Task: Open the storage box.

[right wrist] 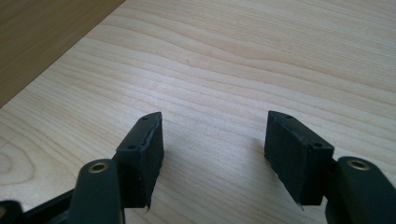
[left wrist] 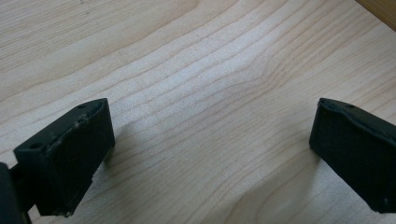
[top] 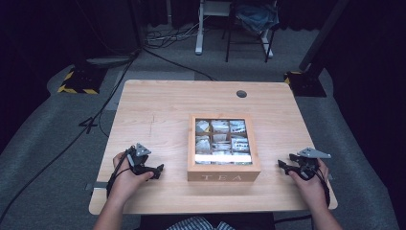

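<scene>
Two grippers, one on each side of a wooden tea box (top: 223, 170), low over a pale wooden table (top: 158, 115). Left gripper (top: 158, 171) in the person's left hand (top: 125, 178), near the table's front edge, pointing toward the box's left wall, a bare strip of table between tip and wall. Jaws set wide apart in the left gripper view, one black pad (left wrist: 70, 156) at the left, the other at the far right, nothing but wood grain between them; a sliver of darker box wood at the top right corner of that view. Right gripper (top: 283, 166) in the right hand (top: 311, 184), near the table's right front corner, tip turned toward the box's right wall and clear of it. Jaws parted here as well, a little less widely, bare table between the pads (right wrist: 142, 158); a darker box wall at the top left of the right gripper view. Grey three-cornered plates on top of both grippers, black cables trailing back over the wrists. Box front-centre on the table, lettered TEA on its near wall, lid glazed, nine compartments of tea bags (top: 221, 136) visible under it. Round hole (top: 241, 94) in the tabletop near the far edge, well apart from the box.
</scene>
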